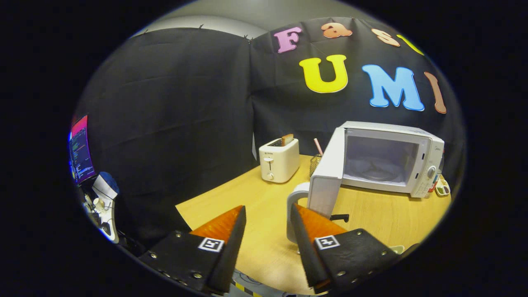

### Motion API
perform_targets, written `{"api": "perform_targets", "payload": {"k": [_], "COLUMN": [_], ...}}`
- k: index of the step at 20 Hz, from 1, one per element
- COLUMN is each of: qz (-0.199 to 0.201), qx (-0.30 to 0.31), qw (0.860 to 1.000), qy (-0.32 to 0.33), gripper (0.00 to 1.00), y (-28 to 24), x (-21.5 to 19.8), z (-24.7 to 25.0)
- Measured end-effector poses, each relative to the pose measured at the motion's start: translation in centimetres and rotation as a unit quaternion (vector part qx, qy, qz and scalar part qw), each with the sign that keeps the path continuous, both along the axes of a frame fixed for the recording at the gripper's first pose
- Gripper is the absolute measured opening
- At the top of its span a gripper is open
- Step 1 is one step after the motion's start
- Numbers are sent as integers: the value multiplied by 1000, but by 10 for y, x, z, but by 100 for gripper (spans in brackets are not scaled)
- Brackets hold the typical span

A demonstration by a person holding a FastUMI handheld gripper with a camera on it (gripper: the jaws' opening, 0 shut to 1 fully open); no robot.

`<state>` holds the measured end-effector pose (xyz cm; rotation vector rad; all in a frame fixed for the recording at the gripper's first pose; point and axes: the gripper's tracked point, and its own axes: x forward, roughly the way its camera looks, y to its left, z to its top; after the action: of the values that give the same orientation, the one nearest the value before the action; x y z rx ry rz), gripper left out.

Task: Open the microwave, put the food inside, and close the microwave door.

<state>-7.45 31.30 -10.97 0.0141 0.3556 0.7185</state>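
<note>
A white microwave [412,165] stands on the wooden table [255,206], well beyond my fingers and to their right. Its door [328,177] is swung fully open toward me, hinged on the left. The cavity shows a glass turntable [377,173] with nothing on it. My gripper [268,212] hovers over the table's near edge, open, with bare table between its fingers. I cannot tell which item is the food to go in.
A white toaster [279,160] with a slice of bread [287,139] stands at the back left of the table. A white kettle-like jug [298,206] sits just behind the right finger, below the open door. A mesh holder [315,163] stands behind the door. Small coloured items [442,187] lie right of the microwave.
</note>
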Motion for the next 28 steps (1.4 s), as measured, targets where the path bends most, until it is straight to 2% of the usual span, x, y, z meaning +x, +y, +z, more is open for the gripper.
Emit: {"api": "perform_targets", "payload": {"k": [1,2,3,5,11,15,20,28], "qz": [1,-1,-6,-26,-95,-152,-202,-232], "qx": [8,14,17,15,-6,-27,-48,-98], "qw": [1000,1000,999,998,993,987,978,961], "qy": [-14,-26,-38,-60,-74,-41,14,115], "gripper": [76,79,89,94,95,94,94,95], "y": [-2,-6,-12,-30,-95,-145,-190,-225], "x": [-3,-4,-4,1,24,43,55,52], "z": [13,25,34,49,50,29,-7,-90]}}
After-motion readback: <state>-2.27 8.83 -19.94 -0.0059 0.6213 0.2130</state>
